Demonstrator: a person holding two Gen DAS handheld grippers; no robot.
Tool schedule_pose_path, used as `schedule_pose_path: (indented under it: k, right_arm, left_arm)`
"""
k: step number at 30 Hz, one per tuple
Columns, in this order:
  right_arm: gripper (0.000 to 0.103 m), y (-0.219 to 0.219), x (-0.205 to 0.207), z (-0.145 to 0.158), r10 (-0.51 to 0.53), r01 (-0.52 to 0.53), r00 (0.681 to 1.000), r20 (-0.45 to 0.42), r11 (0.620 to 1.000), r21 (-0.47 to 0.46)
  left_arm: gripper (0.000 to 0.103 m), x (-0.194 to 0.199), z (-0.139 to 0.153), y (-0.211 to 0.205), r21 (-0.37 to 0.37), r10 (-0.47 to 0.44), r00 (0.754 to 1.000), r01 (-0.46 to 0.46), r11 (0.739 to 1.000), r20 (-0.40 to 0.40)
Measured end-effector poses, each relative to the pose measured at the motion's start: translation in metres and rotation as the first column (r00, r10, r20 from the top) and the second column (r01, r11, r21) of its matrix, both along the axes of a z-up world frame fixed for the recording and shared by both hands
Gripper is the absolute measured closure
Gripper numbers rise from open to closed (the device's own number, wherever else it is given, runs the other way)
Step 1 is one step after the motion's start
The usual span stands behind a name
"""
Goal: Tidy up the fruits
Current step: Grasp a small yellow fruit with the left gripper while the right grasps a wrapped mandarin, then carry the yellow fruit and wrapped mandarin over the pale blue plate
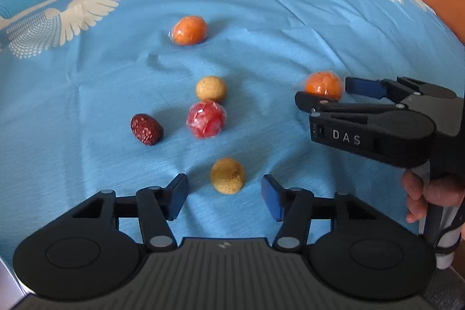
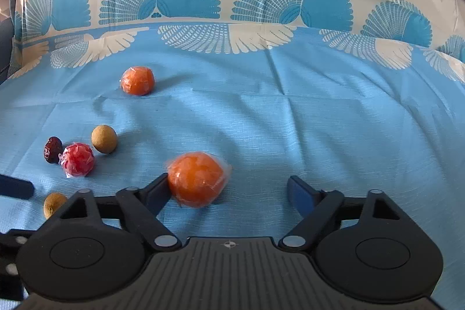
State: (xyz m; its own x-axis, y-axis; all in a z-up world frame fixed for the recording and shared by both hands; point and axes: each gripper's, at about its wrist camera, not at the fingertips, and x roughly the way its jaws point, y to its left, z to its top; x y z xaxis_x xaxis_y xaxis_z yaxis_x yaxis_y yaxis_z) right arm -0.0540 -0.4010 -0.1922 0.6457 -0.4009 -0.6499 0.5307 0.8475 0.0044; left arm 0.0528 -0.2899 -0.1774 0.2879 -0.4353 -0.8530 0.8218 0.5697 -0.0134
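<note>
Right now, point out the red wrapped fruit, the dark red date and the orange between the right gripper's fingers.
red wrapped fruit (image 1: 206, 120), left wrist view, centre of its wrapped front.
dark red date (image 1: 146, 129), left wrist view, middle of its wrinkled skin.
orange (image 2: 196, 179), right wrist view, centre of its front.

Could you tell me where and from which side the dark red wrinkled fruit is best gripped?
Judging by its oblong shape, grip the dark red wrinkled fruit across its narrow middle, coming from above. It lies flat on the blue cloth, apart from the red wrapped ball.
</note>
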Motion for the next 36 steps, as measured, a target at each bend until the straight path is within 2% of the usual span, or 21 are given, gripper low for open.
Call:
schedule_pose_path:
  k: [1,2,3,7,11,16,21,26,30,36]
  right_arm:
    - [0.05,0.002,0.001,0.002,-0.003,0.003,1.0,-0.003,1.0,-0.011]
    - [0.062,0.003,0.002,0.004,-0.004,0.003,1.0,-0.012,1.0,-0.016]
    - [0.063,0.004,0.003,0.006,-0.011,0.011,1.0,-0.024,1.0,-0.015]
    - [0.063,0.009,-0.004,0.021,-0.055,0.055,0.998,-0.024,0.998,-0.003]
    - [0.063,0.032,-0.027,0.052,-0.06,0.06,0.998,-0.001,0.998,-0.002]
    - [0.063,0.085,-0.06,0.095,-0.027,0.027,0.999,0.021,0.999,-0.016]
    - [0.063,0.145,-0.085,0.132,0.052,-0.052,0.998,0.025,0.999,-0.002]
    - [0.063,0.208,-0.096,0.164,0.163,-0.164,0.986,0.042,0.986,0.023]
    - [0.063,0.26,-0.101,0.184,0.261,-0.265,0.964,0.056,0.962,0.063]
    - [0.063,0.326,-0.114,0.203,0.369,-0.374,0.926,0.077,0.925,0.066]
  left_arm:
    - [0.071,-0.001,0.0,-0.004,0.004,-0.018,1.0,0.018,1.0,0.0]
    - [0.076,-0.002,0.002,-0.006,0.011,-0.031,1.0,0.031,0.999,-0.006]
    - [0.076,-0.002,0.005,-0.006,0.008,-0.029,0.999,0.029,1.0,-0.013]
    - [0.076,-0.011,0.027,0.015,-0.017,-0.014,1.0,0.014,1.0,0.011]
    - [0.076,-0.022,0.06,0.064,-0.046,0.031,0.999,-0.03,0.998,0.018]
    - [0.076,-0.039,0.098,0.141,-0.034,0.095,0.994,-0.093,0.995,0.058]
    - [0.076,-0.053,0.136,0.221,-0.037,0.204,0.976,-0.202,0.979,0.074]
    - [0.076,-0.067,0.166,0.291,-0.041,0.311,0.948,-0.309,0.95,0.069]
    - [0.076,-0.079,0.186,0.332,-0.072,0.365,0.928,-0.36,0.93,0.072]
    - [0.076,-0.104,0.211,0.375,-0.128,0.404,0.909,-0.391,0.911,0.099]
